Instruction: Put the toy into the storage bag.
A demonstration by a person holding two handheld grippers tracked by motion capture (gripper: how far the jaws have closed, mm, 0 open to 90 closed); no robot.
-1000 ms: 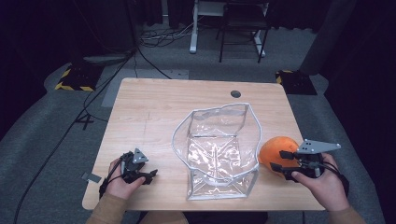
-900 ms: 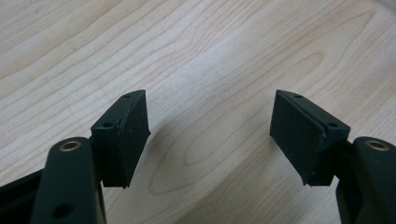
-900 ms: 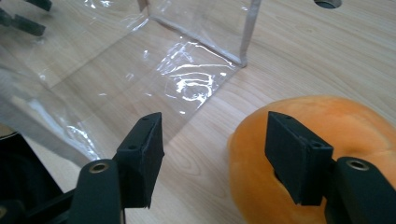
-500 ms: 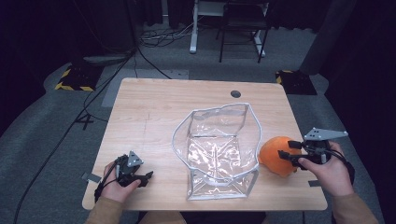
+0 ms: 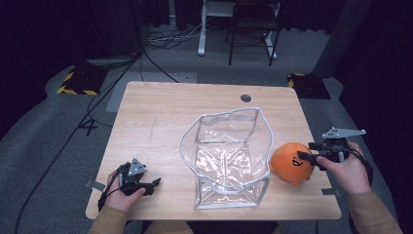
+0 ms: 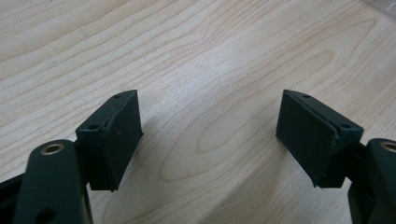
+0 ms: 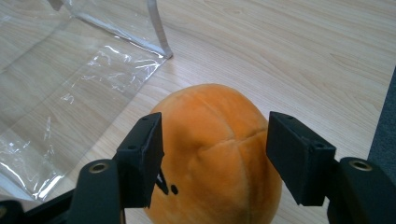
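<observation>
An orange plush ball [image 5: 287, 163] with small black marks lies on the wooden table [image 5: 160, 117], to the right of a clear plastic bag [image 5: 226, 156] that stands open. My right gripper [image 5: 307, 151] reaches in from the right, shut on the plush. In the right gripper view its pads press into the plush [image 7: 219, 121] from both sides, with the right gripper [image 7: 215, 149] astride its top. My left gripper [image 5: 155, 184] hovers low over bare wood at the front left. Its jaws have just been opening, and the left gripper [image 6: 210, 135] has nothing between them.
The bag's clear wall and grey-trimmed corner [image 7: 70, 93] lie just left of the plush. A round cable hole [image 5: 246, 98] sits near the table's far edge. The right table edge [image 7: 373, 140] is close beside the right gripper. A chair and desk legs stand beyond the table.
My right hand has swung away from me along the table's right side, while the plush stays in about the same spot. My left gripper's jaws have widened; that hand has barely shifted.
</observation>
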